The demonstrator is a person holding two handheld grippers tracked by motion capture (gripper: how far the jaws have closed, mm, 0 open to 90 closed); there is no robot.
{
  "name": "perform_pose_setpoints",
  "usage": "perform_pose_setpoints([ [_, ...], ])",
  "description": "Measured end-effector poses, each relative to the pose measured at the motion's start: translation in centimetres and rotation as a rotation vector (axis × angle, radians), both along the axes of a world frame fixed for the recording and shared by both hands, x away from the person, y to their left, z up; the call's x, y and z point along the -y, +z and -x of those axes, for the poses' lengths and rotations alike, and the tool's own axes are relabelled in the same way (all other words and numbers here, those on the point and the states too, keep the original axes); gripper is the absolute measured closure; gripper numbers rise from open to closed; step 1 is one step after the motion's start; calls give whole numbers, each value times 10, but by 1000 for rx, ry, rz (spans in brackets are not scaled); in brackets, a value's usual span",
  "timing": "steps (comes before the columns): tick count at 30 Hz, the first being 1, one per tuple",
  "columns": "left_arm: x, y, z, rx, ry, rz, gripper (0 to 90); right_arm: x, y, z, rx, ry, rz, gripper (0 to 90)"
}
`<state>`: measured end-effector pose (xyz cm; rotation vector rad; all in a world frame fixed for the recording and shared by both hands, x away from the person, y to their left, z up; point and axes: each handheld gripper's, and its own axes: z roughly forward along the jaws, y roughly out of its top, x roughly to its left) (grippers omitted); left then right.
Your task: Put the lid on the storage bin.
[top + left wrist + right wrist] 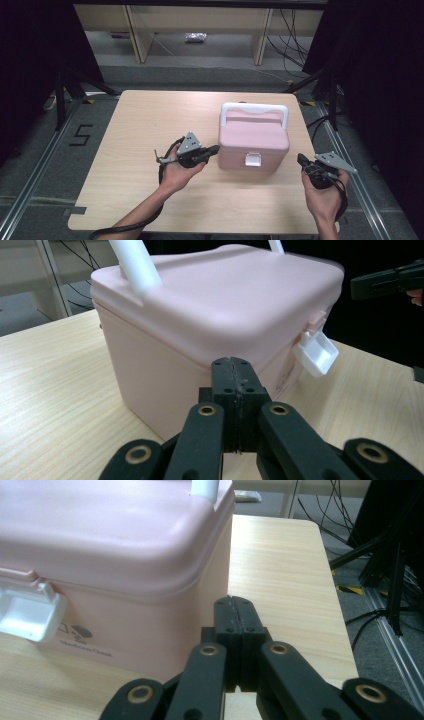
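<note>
two closed claws flank a pink box

the left gripper point(214, 149), held in a person's left hand point(176, 172), has its black jaws pressed together with nothing between them. its tip sits just beside the left wall of the pink box point(253, 142), near the front corner. the right gripper point(301, 160), in the right hand point(325, 197), is also pressed shut and empty, near the box's right front corner but apart from it. the box stands upright on the wooden table point(145, 125), lid closed. its white handle point(255, 108) stands up over the lid toward the back. a white latch point(252, 160) on the front wall, the side facing the person, lies between the two grippers.
</note>
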<state>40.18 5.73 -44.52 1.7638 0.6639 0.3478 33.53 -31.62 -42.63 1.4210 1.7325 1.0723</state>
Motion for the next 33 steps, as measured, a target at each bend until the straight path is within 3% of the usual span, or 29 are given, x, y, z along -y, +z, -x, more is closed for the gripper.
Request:
perform_pose_setpoints([
  [2,-2,0,0,2,3,1,898,-3,-2,0,-19,-8,-32,900],
  [3,-3,1,0,2,5,6,898,0,-2,-1,-7,2,9,900],
  [5,-6,2,1,7,10,8,898,-1,-3,-1,-8,-1,-14,900],
  [7,-9,2,2,15,14,11,897,1,-3,-1,0,2,0,900],
  [9,-12,3,3,20,20,8,897,-2,-3,1,-31,-16,-39,900],
  [11,-18,4,5,31,30,5,895,1,-5,-1,-4,2,0,900],
  [13,-25,5,6,43,44,8,893,1,-7,-1,-11,-11,-14,900],
  [15,-33,8,7,58,63,9,893,3,-8,-1,-2,1,-7,900],
  [16,-37,9,8,65,71,9,892,1,-9,0,-12,-14,-38,900],
  [18,-46,10,10,79,91,6,890,4,-9,0,-5,-1,-6,900],
  [22,-66,9,13,94,135,3,886,5,-12,1,0,-3,-23,900],
  [33,-117,-8,21,72,268,23,876,8,-20,2,-9,-6,-15,900],
])
